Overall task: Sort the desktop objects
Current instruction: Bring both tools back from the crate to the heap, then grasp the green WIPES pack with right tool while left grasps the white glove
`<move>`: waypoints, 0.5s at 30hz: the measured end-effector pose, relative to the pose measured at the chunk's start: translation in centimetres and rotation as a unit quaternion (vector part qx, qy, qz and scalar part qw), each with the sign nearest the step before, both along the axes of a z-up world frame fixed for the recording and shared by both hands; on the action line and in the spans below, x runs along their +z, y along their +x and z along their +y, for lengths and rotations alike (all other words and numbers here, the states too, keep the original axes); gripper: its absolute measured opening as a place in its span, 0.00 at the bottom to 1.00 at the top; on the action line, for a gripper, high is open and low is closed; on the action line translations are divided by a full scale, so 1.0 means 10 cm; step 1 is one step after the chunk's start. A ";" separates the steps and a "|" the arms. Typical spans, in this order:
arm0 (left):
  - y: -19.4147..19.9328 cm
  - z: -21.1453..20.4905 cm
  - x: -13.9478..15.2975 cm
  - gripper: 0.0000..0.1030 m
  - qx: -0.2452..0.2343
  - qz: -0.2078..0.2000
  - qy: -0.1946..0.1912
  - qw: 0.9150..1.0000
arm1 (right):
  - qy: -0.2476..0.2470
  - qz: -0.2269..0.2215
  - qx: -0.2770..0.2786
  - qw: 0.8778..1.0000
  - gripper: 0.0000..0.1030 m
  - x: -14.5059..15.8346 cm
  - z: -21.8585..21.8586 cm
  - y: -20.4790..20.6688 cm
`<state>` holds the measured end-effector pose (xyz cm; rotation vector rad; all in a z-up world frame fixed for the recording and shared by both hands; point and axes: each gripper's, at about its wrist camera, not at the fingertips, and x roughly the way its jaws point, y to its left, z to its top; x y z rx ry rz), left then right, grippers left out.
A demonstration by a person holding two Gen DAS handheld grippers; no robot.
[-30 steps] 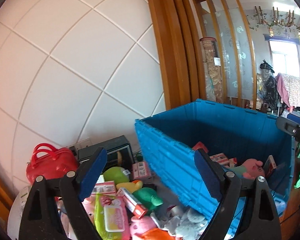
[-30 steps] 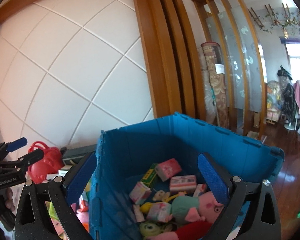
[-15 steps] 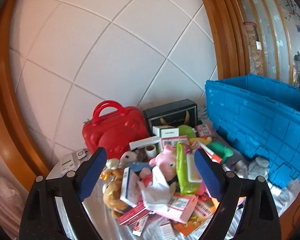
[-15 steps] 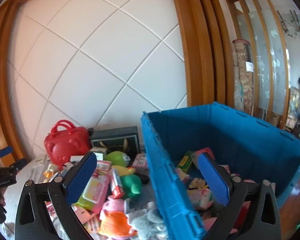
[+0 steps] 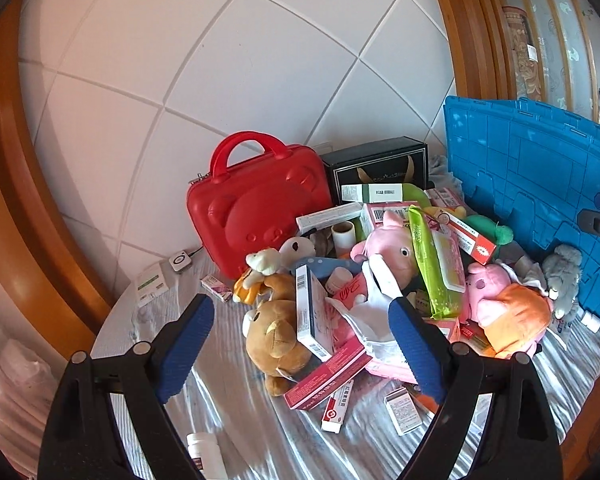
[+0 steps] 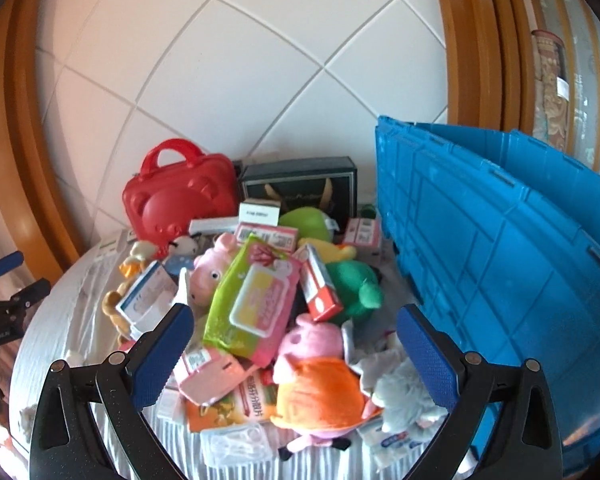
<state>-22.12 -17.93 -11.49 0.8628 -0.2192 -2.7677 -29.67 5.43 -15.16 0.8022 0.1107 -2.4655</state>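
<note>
Little print can be read. The left gripper's [image 6: 0, 304] black body, seen at the left edge of the right wrist view, carries white lettering too small to make out. Barcodes show on the white-and-blue box [image 5: 310, 316], on the pink box [image 5: 392, 213] behind the pink plush, and on the white-and-green box [image 5: 374, 192] by the black box [image 5: 376, 168], whose gold script is illegible. The red-and-white box [image 5: 470, 240] bears a starburst mark.
</note>
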 end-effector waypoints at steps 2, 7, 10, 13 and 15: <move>-0.10 0.02 -0.08 0.87 -0.002 -0.004 0.016 1.000 | 0.012 -0.008 0.012 1.000 1.00 -0.08 -0.06 -0.08; -0.38 0.14 -0.36 0.87 -0.010 -0.016 0.035 0.999 | 0.019 -0.039 0.044 0.998 1.00 -0.29 -0.20 -0.33; -0.50 0.17 -0.59 0.87 -0.012 -0.036 0.049 0.998 | 0.028 -0.051 0.071 0.996 1.00 -0.45 -0.39 -0.48; -0.61 0.18 -0.81 0.87 -0.016 -0.051 0.048 0.997 | 0.032 -0.069 0.095 0.993 1.00 -0.60 -0.66 -0.63; -0.67 0.17 -0.92 0.87 -0.019 -0.055 0.056 0.997 | 0.034 -0.083 0.109 0.990 1.00 -0.72 -0.86 -0.76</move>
